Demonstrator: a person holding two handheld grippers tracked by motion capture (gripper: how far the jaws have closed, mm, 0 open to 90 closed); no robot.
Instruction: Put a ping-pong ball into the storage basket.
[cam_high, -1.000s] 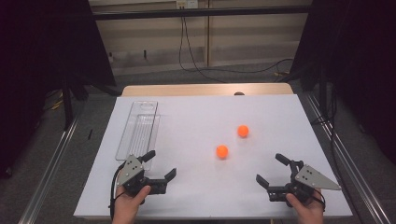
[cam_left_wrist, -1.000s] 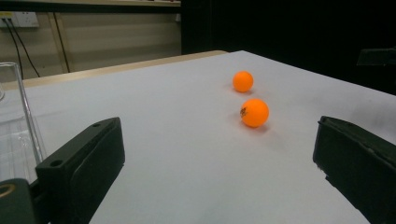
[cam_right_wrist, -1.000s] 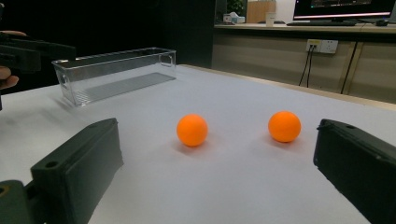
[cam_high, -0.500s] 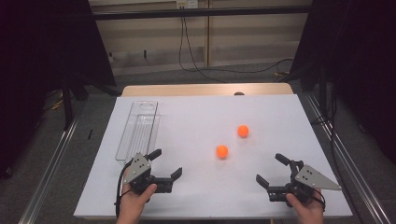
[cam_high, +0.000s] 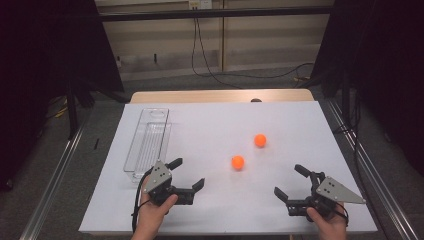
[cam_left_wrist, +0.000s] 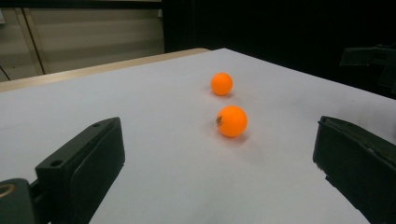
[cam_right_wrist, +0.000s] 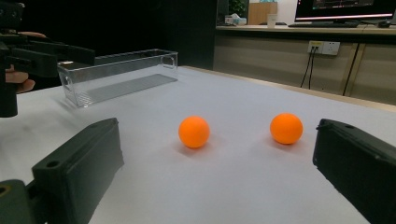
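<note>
1. Two orange balls lie on the white table (cam_high: 210, 125). The nearer ball (cam_high: 238, 162) sits about mid-table; the farther ball (cam_high: 260, 140) lies just beyond it and to its right, the two near each other but apart.
2. The left gripper (cam_high: 189, 174) has its jaws spread wide and holds nothing. It sits low over the table at the near left, and in the left gripper view the nearer ball (cam_left_wrist: 232, 121) lies ahead between the jaws, untouched, with the farther ball (cam_left_wrist: 221, 84) behind it.
3. The right gripper (cam_high: 290, 181) is also wide open and empty, at the near right edge, well apart from both balls.
4. One clear plastic tray (cam_high: 148, 145), long and narrow, stands along the left side of the table, just beyond the left gripper. It looks empty.
</note>
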